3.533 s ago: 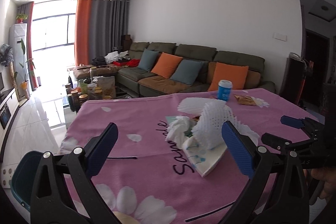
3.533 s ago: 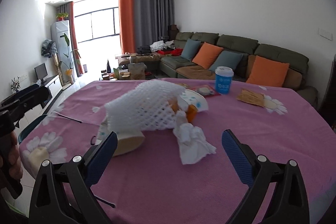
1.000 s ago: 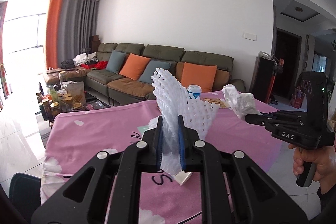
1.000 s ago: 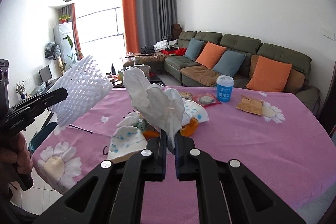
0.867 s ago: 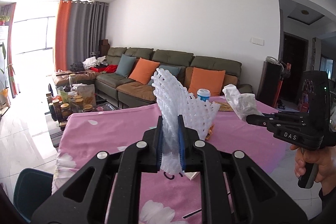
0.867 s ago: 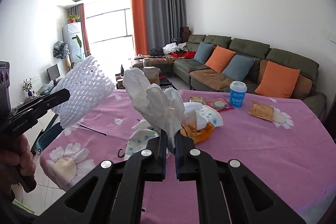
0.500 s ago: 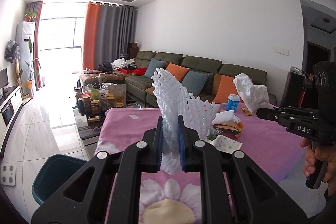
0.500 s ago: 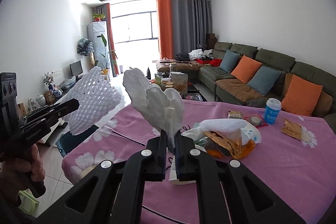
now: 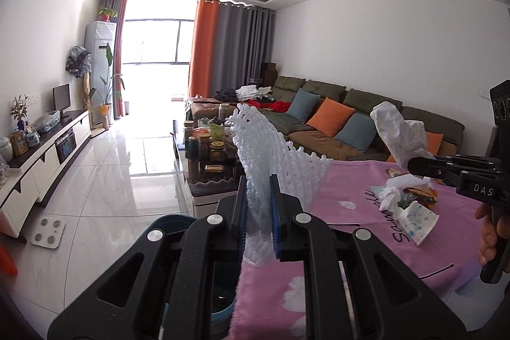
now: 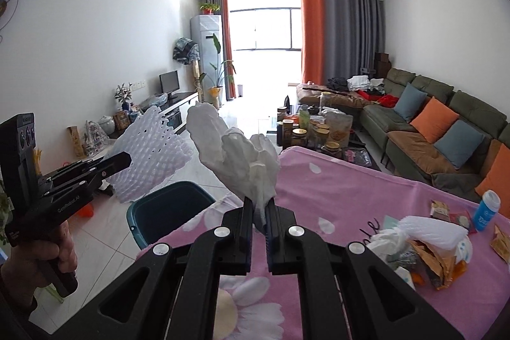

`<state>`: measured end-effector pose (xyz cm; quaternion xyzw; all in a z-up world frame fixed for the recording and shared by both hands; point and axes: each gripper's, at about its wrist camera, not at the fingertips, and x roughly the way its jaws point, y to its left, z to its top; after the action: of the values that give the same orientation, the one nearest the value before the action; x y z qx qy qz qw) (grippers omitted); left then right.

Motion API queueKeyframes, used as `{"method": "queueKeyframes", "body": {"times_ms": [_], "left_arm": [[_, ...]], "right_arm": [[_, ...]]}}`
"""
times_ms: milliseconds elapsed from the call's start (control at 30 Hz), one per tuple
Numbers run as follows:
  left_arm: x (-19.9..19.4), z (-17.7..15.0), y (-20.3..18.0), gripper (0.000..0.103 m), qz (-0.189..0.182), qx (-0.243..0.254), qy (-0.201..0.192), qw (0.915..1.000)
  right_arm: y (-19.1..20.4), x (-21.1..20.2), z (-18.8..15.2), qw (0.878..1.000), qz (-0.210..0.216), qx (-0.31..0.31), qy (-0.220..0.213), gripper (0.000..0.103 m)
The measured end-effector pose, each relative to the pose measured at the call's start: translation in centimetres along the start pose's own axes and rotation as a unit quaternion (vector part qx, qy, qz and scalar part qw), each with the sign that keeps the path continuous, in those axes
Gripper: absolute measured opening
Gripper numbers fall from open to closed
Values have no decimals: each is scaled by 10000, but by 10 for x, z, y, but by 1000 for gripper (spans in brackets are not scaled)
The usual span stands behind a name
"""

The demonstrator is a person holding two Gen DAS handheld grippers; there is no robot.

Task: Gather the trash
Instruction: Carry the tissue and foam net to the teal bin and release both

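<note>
Both grippers have swung from the table's middle toward its left edge. The left gripper [image 9: 258, 212] stays clamped on the foam net [image 9: 274, 161], the right gripper [image 10: 258, 212] on the tissue [image 10: 242, 161], now near the bin [image 10: 165, 209] beside that edge; dropping them in looks next.

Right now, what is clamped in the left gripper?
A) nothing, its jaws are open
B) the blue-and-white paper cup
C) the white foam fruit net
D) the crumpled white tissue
C: in the left wrist view the left gripper has its blue pads pressed on the white foam fruit net, while the crumpled white tissue sits in the right gripper.
</note>
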<state>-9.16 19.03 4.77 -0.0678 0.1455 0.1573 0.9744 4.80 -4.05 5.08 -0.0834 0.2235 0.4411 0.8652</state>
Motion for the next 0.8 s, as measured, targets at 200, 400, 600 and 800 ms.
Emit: {"method": "queueKeyframes", "body": {"times_ms": [200,400,600,800], "left_arm": [[8,-1,47,13,383,-212,241,9988],[21,-17,81,13,660,-417,562,9954],[43,-39,97,13,923,-579,933,9897],[68,-59,101,13,1078,-715,1192,9844]], "right_arm": [[24,48,12,9981,444,-227,367,5],[55,93,23,9918,872,-572,745,6],[69,134,24,9842,1166,-645,1163,6],[83,172,15,9766,1272,-686,1593,6]]}}
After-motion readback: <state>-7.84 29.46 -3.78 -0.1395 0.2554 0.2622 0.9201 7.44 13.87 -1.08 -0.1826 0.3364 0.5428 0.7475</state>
